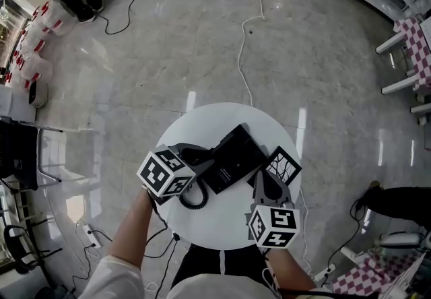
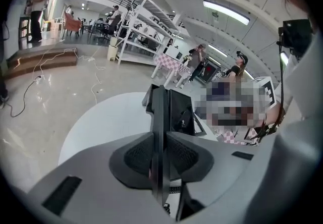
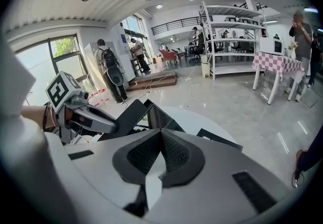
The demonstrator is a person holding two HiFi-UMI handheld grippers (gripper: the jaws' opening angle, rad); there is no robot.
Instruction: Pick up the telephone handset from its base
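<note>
Handset (image 2: 159,107) 1, base (image 1: 234,158) 1, table (image 1: 222,227) 1

nothing is reading cleanly here, folks. the telephone base (image 1: 232,159) is showing a faint line of pale print on its black top in the head view, too small to make out, and in the left gripper view a small white logo (image 2: 187,125) on it is coming through only as a blur. one marker cube (image 1: 165,173) and the other marker cube (image 1: 274,227) are carrying square black-and-white patterns, no letters. the white jugs (image 1: 27,48) are wearing red labels, unreadable.
</note>
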